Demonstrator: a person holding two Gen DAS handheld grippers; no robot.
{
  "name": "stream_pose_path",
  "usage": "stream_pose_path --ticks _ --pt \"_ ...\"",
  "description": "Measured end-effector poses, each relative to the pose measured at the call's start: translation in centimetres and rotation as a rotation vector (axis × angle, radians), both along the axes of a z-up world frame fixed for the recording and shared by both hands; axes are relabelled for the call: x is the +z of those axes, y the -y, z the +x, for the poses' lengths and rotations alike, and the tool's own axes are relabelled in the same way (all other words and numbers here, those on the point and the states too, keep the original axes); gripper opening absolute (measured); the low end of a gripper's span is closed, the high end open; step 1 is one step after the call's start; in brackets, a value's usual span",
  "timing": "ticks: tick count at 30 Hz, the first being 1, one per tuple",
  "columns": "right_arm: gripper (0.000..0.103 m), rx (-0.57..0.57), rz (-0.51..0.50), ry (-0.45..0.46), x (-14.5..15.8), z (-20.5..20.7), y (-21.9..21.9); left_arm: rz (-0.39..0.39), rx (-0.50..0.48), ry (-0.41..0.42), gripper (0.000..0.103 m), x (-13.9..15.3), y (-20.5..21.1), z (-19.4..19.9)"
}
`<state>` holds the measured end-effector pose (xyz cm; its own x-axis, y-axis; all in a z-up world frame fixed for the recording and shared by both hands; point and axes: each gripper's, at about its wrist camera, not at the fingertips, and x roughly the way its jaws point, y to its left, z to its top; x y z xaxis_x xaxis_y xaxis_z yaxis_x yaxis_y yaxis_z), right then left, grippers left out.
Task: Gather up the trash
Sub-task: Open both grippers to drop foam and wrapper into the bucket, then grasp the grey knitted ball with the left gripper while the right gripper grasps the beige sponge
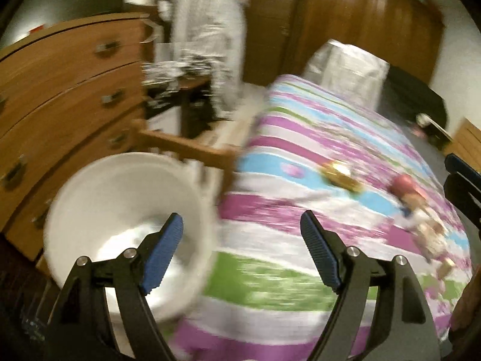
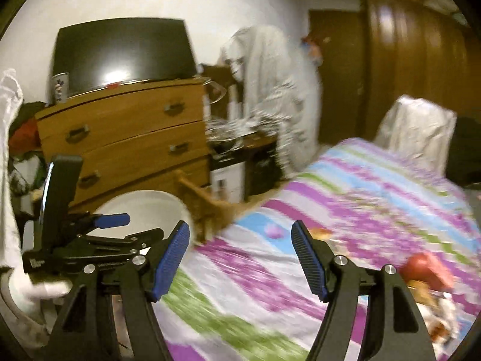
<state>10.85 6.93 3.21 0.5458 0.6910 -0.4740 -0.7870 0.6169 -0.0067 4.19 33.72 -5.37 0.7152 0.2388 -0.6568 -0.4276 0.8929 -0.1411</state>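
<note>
Far to your left stands the wooden chest of drawers [image 1: 69, 90], with a dark television [image 2: 123, 57] on top of it in the right wrist view. Just in front of it sits the white bin [image 1: 120, 198], open-mouthed, beside the edge of the bed; something pale lies at its bottom, too blurred to name.

Your left gripper [image 1: 242, 225] hangs over the bin's rim and the bed edge, its jaws spread apart with nothing between the blue pads. From the other camera you see it from the side, near the bin.

Your right gripper [image 2: 240, 237] is likewise released, jaws wide and empty, pointing over the striped bedspread [image 1: 300, 156].

Further right on that bedspread lies a gold-coloured wrapper [image 1: 341, 176], well clear of both grippers. Beyond it, nearer the right edge, lies a red-haired doll [image 1: 418, 213], with some small scraps beside it that the motion blur leaves unclear.

Behind the bed, a pale garment [image 2: 276, 90] hangs before the dark wardrobe [image 2: 415, 69].
</note>
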Motion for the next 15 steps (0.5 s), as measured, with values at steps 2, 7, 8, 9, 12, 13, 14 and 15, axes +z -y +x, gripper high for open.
stream_pose_path --ticks 2,7,8,9,12,13,14,15 --pt "0.071 -0.046 0.004 0.007 -0.3 0.3 4.0 -0.001 -0.059 -0.001 0.077 -0.3 2.6 1.4" --pt "0.071 -0.228 -0.008 -0.004 -2.6 1.7 16.4 -0.019 -0.240 -0.027 0.077 -2.2 9.9 4.9" --pt "0.071 -0.263 -0.016 -0.007 -3.4 1.8 18.4 -0.020 -0.266 -0.035 0.077 -2.6 11.2 5.3" --pt "0.071 -0.319 -0.030 -0.018 -4.6 2.1 21.3 -0.026 -0.310 -0.047 0.077 -3.1 12.8 6.1" --pt "0.071 -0.461 -0.043 -0.117 -8.6 3.4 28.4 -0.042 -0.425 -0.084 0.077 -4.8 17.1 8.1" --pt "0.071 -0.488 -0.045 -0.140 -9.6 3.6 29.8 -0.048 -0.453 -0.093 0.077 -5.2 18.3 8.4" --pt "0.071 -0.527 -0.047 -0.180 -11.2 3.9 31.9 -0.055 -0.488 -0.107 0.077 -5.9 19.9 9.0" --pt "0.071 -0.541 -0.051 -0.200 -12.2 4.1 32.8 -0.057 -0.510 -0.120 0.077 -6.4 21.1 9.6"
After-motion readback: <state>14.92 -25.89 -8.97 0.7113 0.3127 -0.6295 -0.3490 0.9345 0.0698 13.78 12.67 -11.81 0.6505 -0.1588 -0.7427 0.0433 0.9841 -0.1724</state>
